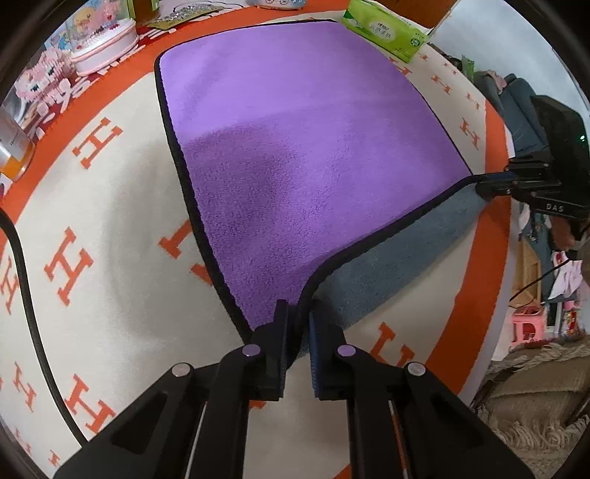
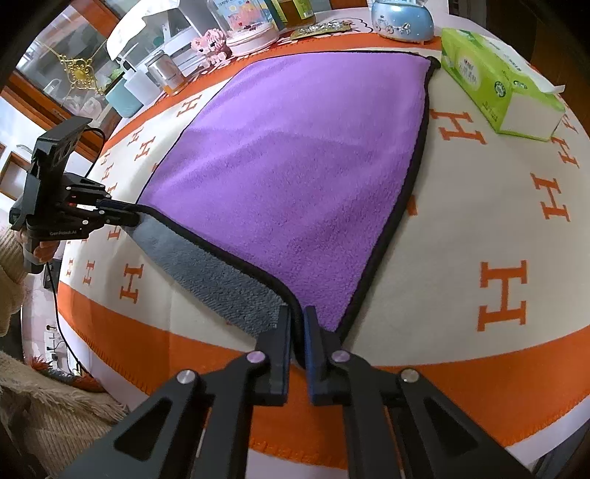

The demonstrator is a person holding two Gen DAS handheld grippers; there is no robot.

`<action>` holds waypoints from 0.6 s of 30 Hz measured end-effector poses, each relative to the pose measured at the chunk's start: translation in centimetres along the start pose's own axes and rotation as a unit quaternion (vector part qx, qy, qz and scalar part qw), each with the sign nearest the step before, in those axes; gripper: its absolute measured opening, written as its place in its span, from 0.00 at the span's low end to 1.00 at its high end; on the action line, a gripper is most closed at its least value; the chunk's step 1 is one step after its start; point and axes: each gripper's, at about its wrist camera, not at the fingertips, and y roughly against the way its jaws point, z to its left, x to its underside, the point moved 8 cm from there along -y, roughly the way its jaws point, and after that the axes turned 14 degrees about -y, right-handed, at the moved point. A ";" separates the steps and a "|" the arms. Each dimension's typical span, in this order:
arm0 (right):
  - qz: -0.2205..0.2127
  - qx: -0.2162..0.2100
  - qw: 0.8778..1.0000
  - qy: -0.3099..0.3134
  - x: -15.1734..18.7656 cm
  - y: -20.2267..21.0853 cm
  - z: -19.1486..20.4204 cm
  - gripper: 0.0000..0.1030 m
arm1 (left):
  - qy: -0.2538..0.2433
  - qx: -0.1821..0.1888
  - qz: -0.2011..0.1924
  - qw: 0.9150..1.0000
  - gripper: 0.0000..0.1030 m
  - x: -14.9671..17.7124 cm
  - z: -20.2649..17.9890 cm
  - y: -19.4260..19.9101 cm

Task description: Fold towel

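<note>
A purple towel (image 1: 295, 147) with a black hem and a grey underside (image 1: 398, 254) lies spread on the table. My left gripper (image 1: 298, 317) is shut on its near left corner and lifts it a little. My right gripper (image 2: 298, 317) is shut on the near right corner of the towel (image 2: 295, 177). The near edge hangs between the two, showing the grey underside (image 2: 206, 272). The right gripper shows in the left wrist view (image 1: 490, 182), and the left gripper shows in the right wrist view (image 2: 132, 213).
A white cloth with an orange border and H marks (image 2: 509, 294) covers the table. A green tissue box (image 2: 494, 81) stands at the far right. Bottles, a snow globe (image 2: 239, 18) and a blue ornament (image 2: 402, 18) line the far edge. A black cable (image 1: 25, 265) runs at the left.
</note>
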 end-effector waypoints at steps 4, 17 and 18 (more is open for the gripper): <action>-0.011 0.013 1.000 0.009 0.1 0.3 0.4 0.05 | -0.016 -0.028 0.005 0.999 0.05 -0.3 -0.6 0.4; -0.092 0.053 0.994 0.006 -4.2 4.0 1.0 0.04 | -0.021 -0.127 -0.036 0.991 0.04 -4.3 1.2 5.7; -0.101 0.058 0.993 0.004 -5.1 4.2 1.1 0.04 | -0.017 -0.141 -0.042 0.989 0.04 -5.3 1.8 6.4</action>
